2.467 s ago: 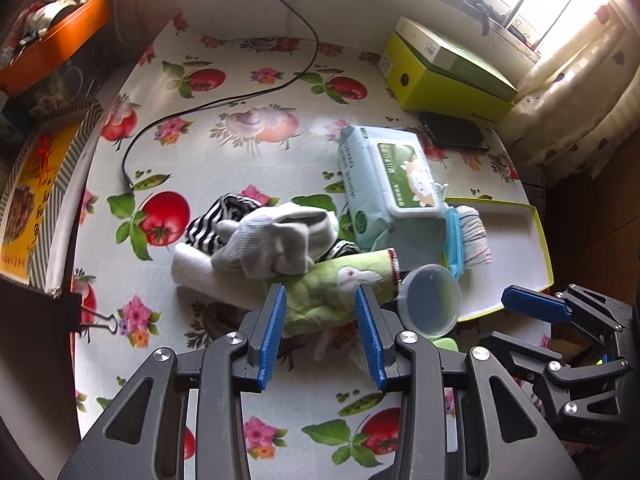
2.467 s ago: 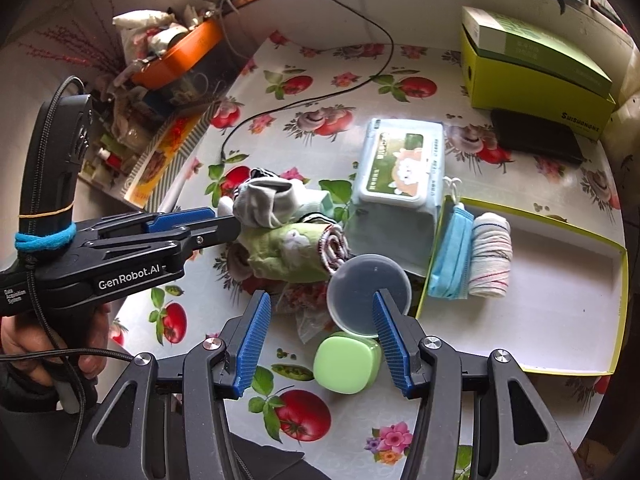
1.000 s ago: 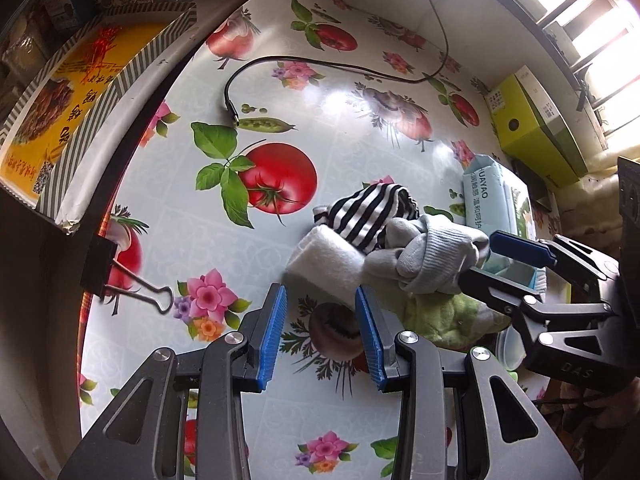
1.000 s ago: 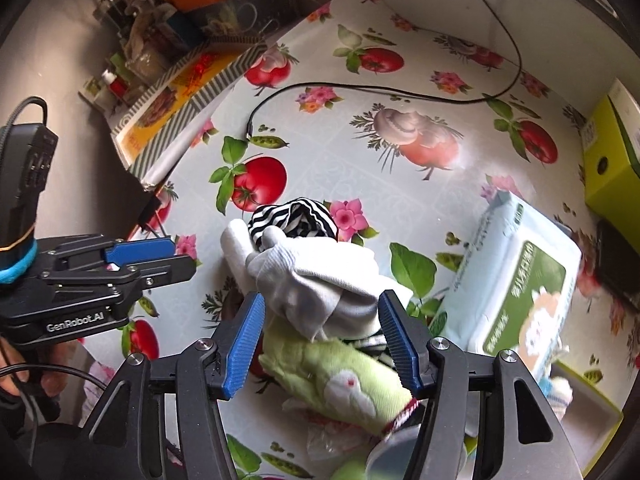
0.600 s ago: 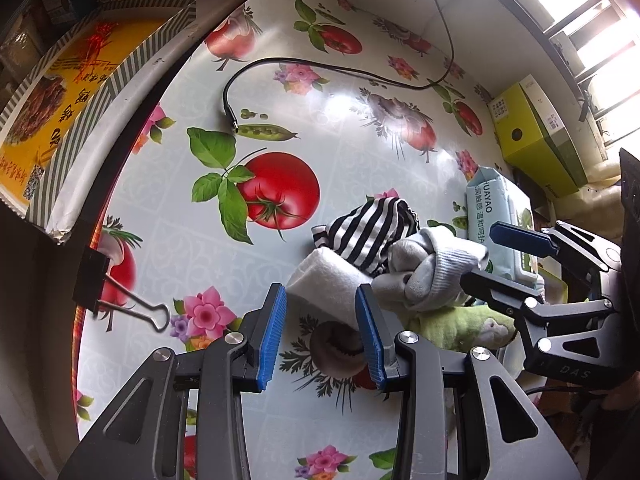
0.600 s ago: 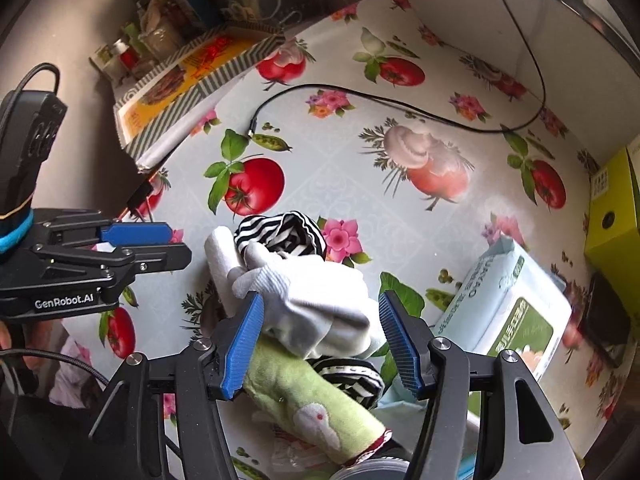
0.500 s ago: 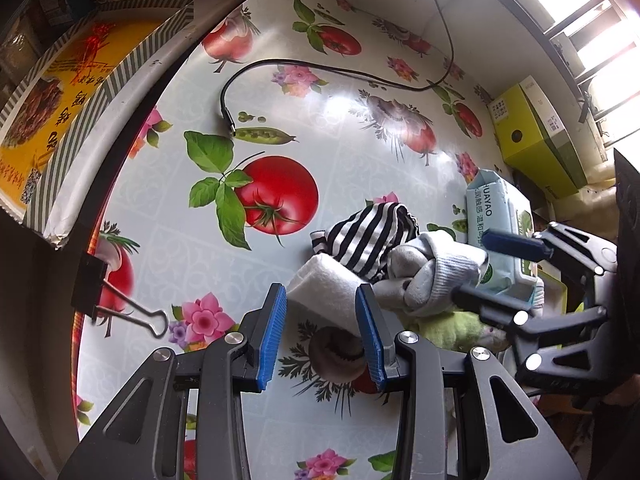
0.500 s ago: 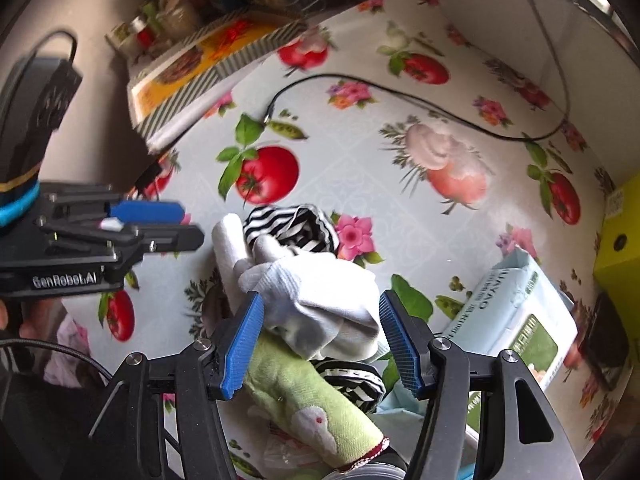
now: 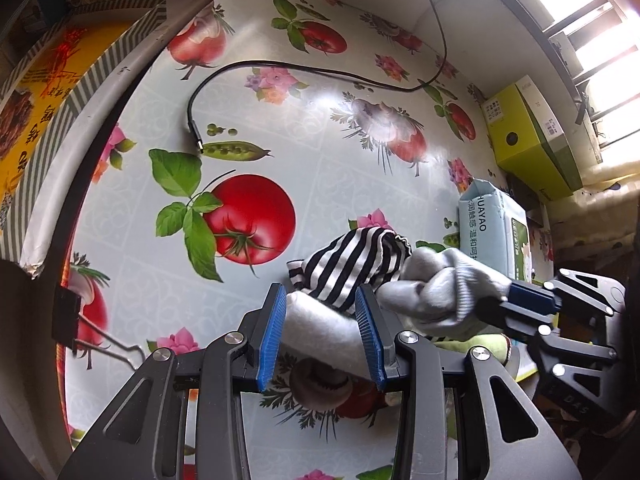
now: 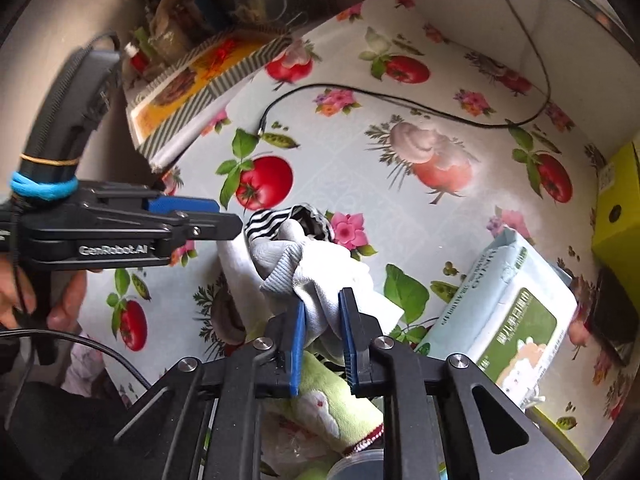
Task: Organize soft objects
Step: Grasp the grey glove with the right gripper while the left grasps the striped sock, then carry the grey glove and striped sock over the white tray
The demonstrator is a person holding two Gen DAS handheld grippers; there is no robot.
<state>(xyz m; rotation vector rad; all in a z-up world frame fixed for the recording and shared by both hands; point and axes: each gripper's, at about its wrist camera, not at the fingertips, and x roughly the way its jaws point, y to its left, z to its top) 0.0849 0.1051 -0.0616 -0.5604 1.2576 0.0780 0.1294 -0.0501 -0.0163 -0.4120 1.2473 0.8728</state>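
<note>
While a grey sock (image 10: 316,276) is being pinched by the right gripper (image 10: 322,322), a white roll (image 9: 320,326) is being straddled by the spread left gripper (image 9: 320,330), beside a striped sock (image 9: 352,262) on the tablecloth (image 9: 340,184).

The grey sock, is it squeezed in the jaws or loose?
Squeezed. The right gripper has its jaws shut on the grey sock, bunching it up.

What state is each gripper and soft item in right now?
right gripper: shut on grey sock.
left gripper: open, straddling white roll.
striped sock: crumpled, lying on the white roll.
green plush towel: rolled, under the pile.
wipes pack: closed, lying flat.
</note>
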